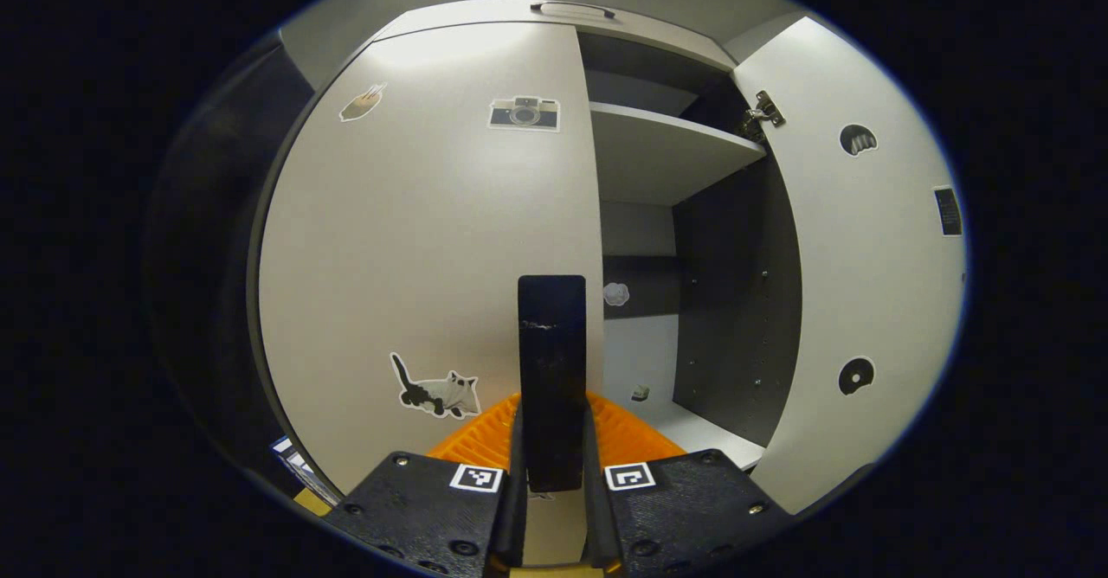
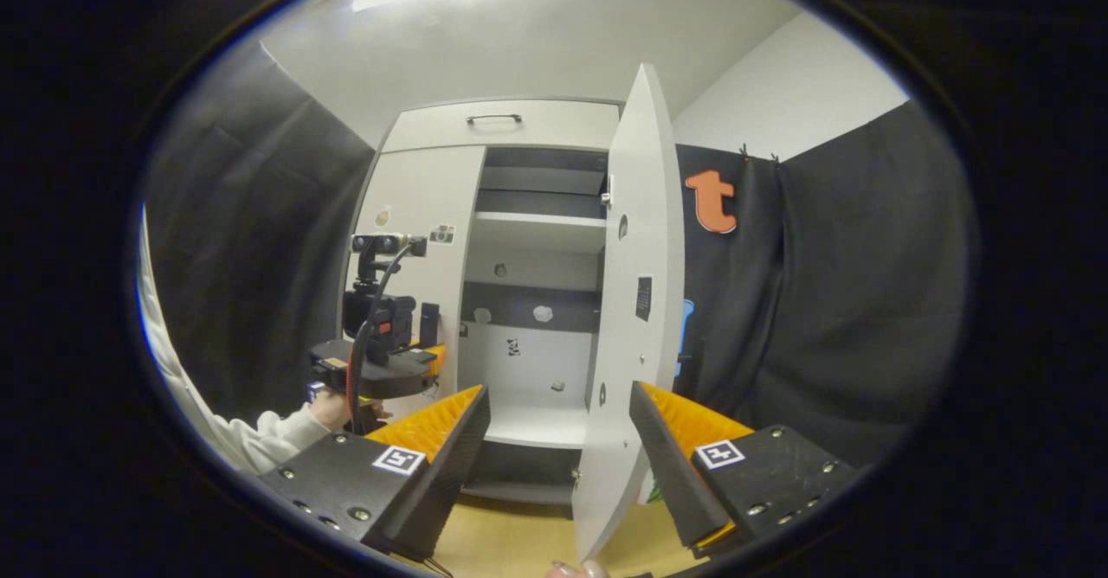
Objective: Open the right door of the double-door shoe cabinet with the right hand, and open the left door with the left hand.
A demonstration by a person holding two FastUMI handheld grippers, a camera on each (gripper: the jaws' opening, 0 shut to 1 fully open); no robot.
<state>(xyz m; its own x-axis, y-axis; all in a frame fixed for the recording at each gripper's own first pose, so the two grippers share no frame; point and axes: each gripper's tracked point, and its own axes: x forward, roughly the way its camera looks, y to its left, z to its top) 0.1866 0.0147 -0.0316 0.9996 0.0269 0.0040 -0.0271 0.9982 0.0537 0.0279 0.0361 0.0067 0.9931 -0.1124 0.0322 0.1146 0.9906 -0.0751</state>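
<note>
- The booth has black cloth walls, a pale ceiling and a tan floor [image 2: 511, 543] under the cabinet [image 2: 519, 301].
- The right door [image 2: 628, 301] stands swung wide open, edge-on in the right gripper view; its lower edge sits between the right gripper's [image 2: 558, 448] fingers, which stand apart and off it.
- The left door [image 1: 433, 240] is shut, with stickers on it.
- The left gripper [image 1: 552, 439] has its jaws clamped together on a dark handle [image 1: 551, 370] at that door's right edge.
- A sleeve [image 2: 260, 435] holds it.
- Inside, shelves [image 1: 666, 154] look bare except for small stickers on the back.
</note>
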